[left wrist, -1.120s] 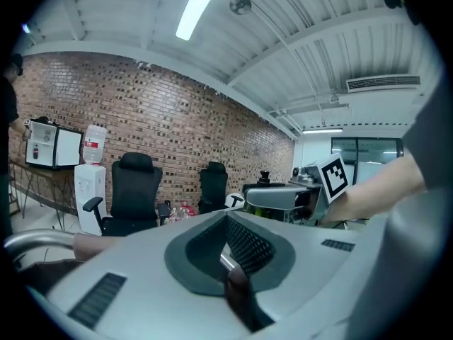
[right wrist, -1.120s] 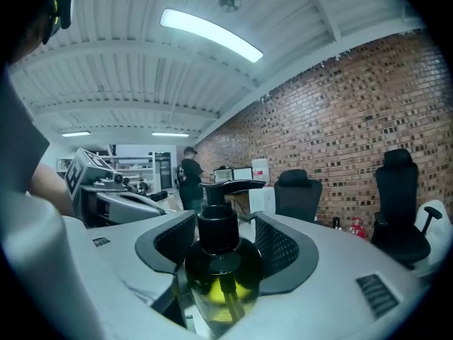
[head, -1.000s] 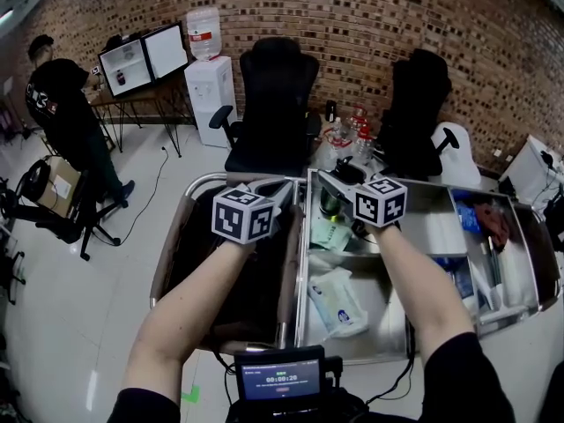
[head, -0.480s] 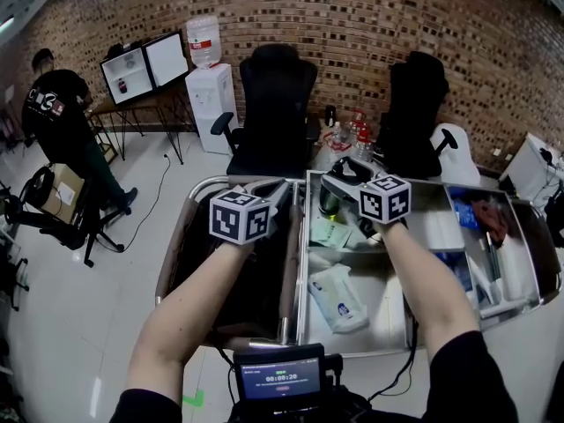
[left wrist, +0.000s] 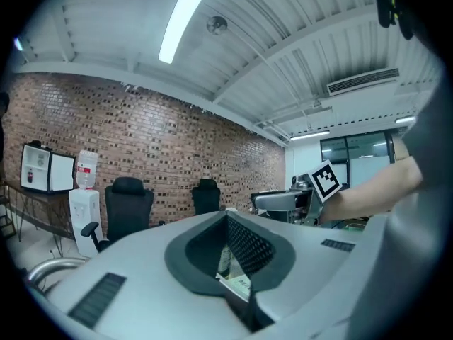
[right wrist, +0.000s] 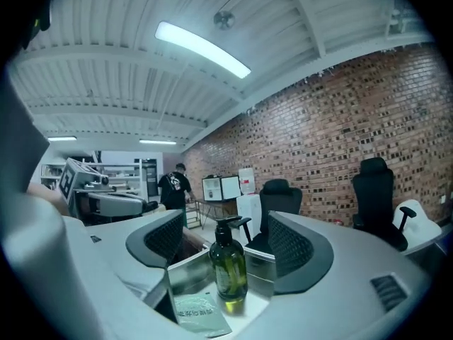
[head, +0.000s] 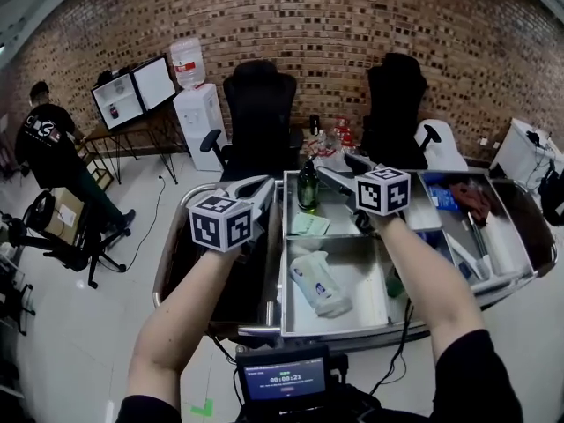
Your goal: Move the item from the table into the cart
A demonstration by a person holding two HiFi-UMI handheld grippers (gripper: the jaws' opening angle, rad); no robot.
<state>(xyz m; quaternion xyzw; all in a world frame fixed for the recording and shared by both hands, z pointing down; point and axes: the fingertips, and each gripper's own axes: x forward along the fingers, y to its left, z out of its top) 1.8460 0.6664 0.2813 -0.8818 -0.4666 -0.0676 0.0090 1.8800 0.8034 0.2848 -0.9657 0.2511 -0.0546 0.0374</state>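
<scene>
A dark green pump bottle (head: 307,186) stands upright in the far left corner of the steel compartment tray (head: 284,263). In the right gripper view the bottle (right wrist: 228,268) is ahead of my right gripper (right wrist: 225,232), whose jaws stand wide and touch nothing. That right gripper (head: 339,166) hovers just right of the bottle. My left gripper (head: 263,184) hangs over the dark-lined cart (head: 173,245) to the left. In its own view the left gripper (left wrist: 228,261) has its jaws together with nothing held.
A pale green packet (head: 308,225) lies in front of the bottle. A white pouch with a blue label (head: 317,280) lies nearer me. Right compartments hold several packs (head: 467,199). Two black office chairs (head: 258,113) and a water dispenser (head: 198,113) stand beyond. A person (head: 48,139) stands far left.
The right gripper's jaws have opened and let go of the green bottle, then drawn back from it. The bottle now stands alone in the tray corner. The left gripper stays shut.
</scene>
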